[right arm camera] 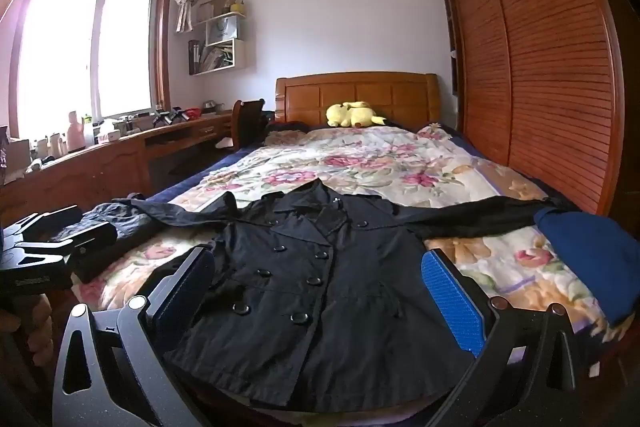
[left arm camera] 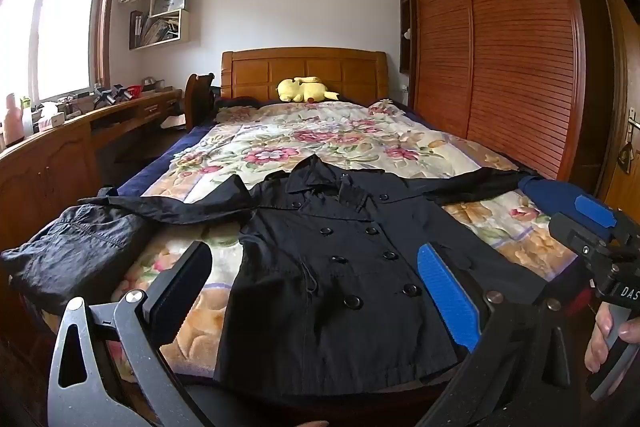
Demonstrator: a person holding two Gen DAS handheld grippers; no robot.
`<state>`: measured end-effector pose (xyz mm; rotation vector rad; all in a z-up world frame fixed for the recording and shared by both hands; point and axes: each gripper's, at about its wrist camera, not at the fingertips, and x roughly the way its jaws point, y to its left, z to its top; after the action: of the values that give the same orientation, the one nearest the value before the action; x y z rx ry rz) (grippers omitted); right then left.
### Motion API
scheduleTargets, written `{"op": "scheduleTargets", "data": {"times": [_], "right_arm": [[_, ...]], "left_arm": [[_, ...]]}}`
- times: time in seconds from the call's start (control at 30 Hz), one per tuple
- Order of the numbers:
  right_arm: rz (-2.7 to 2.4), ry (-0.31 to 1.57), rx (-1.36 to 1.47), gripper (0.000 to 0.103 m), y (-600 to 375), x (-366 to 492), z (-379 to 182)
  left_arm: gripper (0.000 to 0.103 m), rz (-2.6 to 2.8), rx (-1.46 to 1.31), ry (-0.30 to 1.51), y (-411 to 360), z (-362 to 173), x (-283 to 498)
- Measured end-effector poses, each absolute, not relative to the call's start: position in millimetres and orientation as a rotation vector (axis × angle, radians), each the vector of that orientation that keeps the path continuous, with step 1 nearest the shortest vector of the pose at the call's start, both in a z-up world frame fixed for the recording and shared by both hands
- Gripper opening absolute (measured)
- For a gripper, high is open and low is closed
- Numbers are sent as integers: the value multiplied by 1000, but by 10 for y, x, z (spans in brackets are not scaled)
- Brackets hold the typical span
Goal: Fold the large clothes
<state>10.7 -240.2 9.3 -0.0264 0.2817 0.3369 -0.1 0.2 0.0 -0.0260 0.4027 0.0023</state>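
Observation:
A black double-breasted coat (left arm camera: pixel 340 267) lies flat, front up, at the foot of the bed, sleeves spread left and right; it also shows in the right wrist view (right arm camera: pixel 312 279). My left gripper (left arm camera: pixel 316 291) is open and empty, held above the coat's hem. My right gripper (right arm camera: pixel 320 299) is open and empty, also above the hem, to the right of the left one. The right gripper also shows in the left wrist view (left arm camera: pixel 600 227). The left gripper shows at the left edge of the right wrist view (right arm camera: pixel 60 243).
The bed has a floral blanket (left arm camera: pixel 320 139). A dark crumpled garment (left arm camera: pixel 80 247) lies at the bed's left corner. A blue garment (right arm camera: pixel 592 251) lies at the right corner. A yellow plush (left arm camera: pixel 306 90) sits by the headboard. A desk (left arm camera: pixel 80 131) runs along the left, a wardrobe (left arm camera: pixel 500 47) along the right.

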Motion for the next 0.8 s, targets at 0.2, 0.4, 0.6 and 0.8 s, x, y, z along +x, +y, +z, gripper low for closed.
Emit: {"op": "scheduleTargets", "data": {"times": [0.2, 0.4, 0.6, 0.8], "right_arm": [[324, 274, -20, 103, -2414, 108, 93], [335, 267, -24, 103, -2388, 64, 108], [339, 269, -24, 103, -2393, 66, 106], [340, 266, -21, 103, -2396, 49, 102]], "left_arm": [[103, 1, -27, 405, 2, 0, 0], [103, 1, -27, 404, 3, -1, 0], [103, 2, -25, 402, 1, -2, 2], [103, 2, -24, 399, 5, -2, 7]]}}
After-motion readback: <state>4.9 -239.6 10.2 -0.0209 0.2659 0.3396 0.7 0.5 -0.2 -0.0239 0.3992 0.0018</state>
